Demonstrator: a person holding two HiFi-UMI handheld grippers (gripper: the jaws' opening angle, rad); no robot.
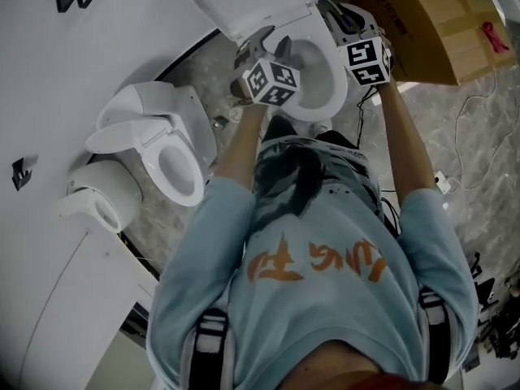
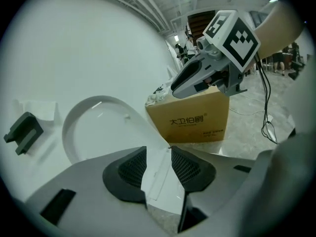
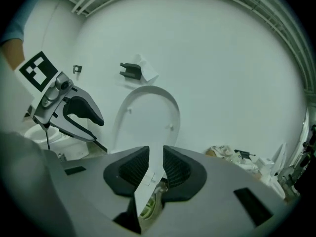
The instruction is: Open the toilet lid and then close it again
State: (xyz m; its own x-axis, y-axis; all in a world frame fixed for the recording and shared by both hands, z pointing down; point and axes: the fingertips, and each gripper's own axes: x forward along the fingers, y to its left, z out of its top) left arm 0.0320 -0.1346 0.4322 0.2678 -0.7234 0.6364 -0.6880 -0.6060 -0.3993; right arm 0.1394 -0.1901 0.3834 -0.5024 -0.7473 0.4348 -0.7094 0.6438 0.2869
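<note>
While both arms stretch over the bowl, left claw, right claw parted, empty, lid raised

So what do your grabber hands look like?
Each is a grey shell shaped like a beak, the left gripper and the right gripper alike, with black ribbed pads inside. Each carries a cube of black-and-white square markers, and a thin black cable trails from the right one. The sleeves are short and light blue.
</note>
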